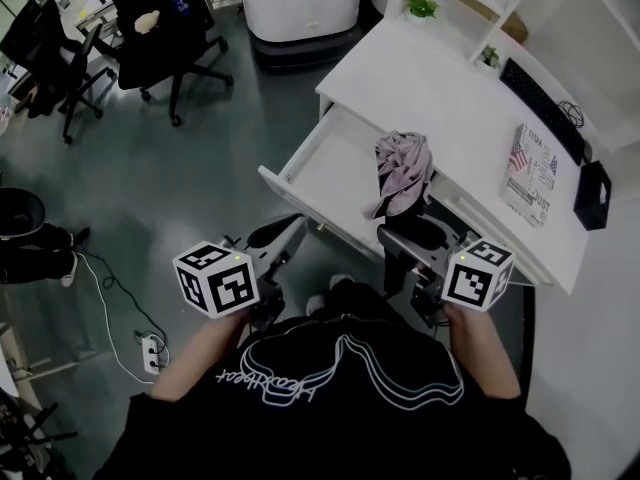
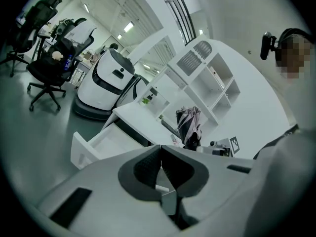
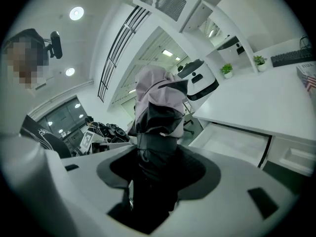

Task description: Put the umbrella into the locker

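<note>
White desk (image 1: pixel 440 78), its drawer (image 1: pixel 335 173) pulled open. Folded pink-grey umbrella (image 1: pixel 403 173) sits upright, over the drawer's right end in the head view. Right gripper (image 3: pixel 158 167) is clamped on its dark handle end. Left gripper (image 2: pixel 160 164) has its jaws together, empty, near the drawer front.

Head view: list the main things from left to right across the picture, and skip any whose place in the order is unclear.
Far-left office chair → second office chair → white machine → umbrella → booklet → black case. The open drawer, plant and keyboard overlap others, so they are left out.
</note>
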`<move>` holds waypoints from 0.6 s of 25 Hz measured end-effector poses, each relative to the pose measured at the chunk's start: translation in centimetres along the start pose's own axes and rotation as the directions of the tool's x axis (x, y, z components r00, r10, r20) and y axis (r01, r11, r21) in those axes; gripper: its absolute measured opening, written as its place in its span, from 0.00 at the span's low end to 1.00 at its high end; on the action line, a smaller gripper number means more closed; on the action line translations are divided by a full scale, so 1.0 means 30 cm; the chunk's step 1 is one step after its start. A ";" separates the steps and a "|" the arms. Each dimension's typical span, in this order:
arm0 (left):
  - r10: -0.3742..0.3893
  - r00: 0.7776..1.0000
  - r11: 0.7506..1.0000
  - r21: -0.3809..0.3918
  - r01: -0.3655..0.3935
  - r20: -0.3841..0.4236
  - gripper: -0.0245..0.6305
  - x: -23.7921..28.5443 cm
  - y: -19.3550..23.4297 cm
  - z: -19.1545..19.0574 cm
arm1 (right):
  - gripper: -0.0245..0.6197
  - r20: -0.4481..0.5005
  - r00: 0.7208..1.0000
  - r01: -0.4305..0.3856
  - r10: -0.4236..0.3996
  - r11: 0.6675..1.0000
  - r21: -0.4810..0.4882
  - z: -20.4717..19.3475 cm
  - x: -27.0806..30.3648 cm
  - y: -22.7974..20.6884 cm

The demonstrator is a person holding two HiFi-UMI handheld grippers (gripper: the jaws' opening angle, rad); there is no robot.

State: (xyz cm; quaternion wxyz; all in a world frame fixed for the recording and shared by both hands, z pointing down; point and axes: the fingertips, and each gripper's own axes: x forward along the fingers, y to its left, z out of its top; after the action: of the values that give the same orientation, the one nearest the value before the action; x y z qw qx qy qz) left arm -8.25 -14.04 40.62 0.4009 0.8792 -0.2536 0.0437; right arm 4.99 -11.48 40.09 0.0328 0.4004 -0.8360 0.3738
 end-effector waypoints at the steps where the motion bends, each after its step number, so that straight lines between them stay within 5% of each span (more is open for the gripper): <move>1: 0.001 1.000 1.000 0.000 -0.001 -0.002 0.04 0.004 0.003 0.002 | 0.42 -0.015 1.000 0.003 -0.003 1.000 -0.003 0.002 0.011 -0.009; 15: 0.110 0.994 0.989 -0.098 -0.109 0.004 0.04 0.044 0.108 0.054 | 0.42 -0.244 0.970 -0.011 -0.003 0.998 -0.054 0.048 0.243 -0.153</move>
State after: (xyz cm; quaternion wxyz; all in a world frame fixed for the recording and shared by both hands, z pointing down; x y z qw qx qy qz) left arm -8.87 -17.55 42.12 0.4392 0.8435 -0.3053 0.0489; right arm 3.57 -18.95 44.39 0.1456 0.3486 -0.8364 0.3971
